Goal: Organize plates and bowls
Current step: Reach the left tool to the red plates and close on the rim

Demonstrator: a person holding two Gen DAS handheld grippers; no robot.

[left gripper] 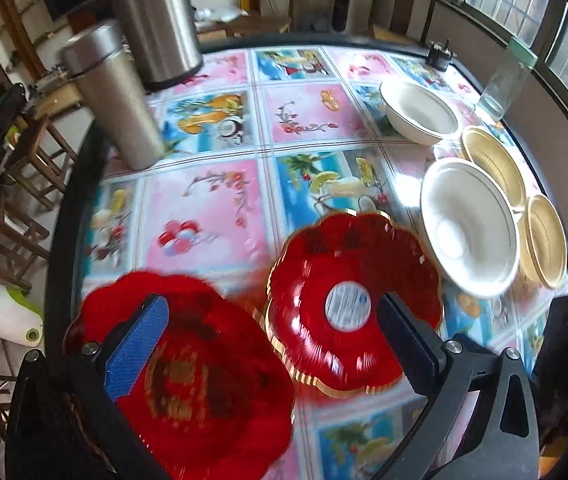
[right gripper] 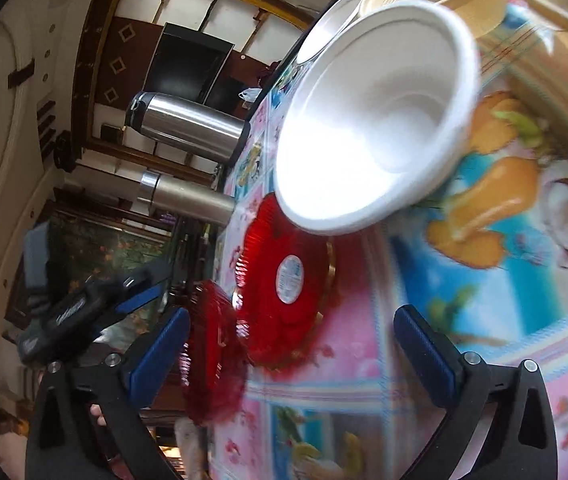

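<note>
Plates first: two red scalloped ones are sitting on the patterned table (left gripper: 211, 128), the near red plate (left gripper: 187, 376) lying under the left gripper (left gripper: 271, 344), whose jaws are gaping wide apart, and the labelled red plate (left gripper: 348, 304) resting just beside it. White bowl (left gripper: 468, 228) and tan bowls (left gripper: 492, 164) are waiting further right. Right gripper (right gripper: 288, 348) is hovering tilted, jaws spread wide and gripping nothing.

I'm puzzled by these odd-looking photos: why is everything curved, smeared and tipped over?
Left wrist view: fisheye bends the table edge; the two red plates smear with motion blur; window glare whitens the near white bowl. Right wrist view: the camera is rolled, so the table looks nearly vertical; the white bowl is overexposed, the tablecloth blurred.
</note>
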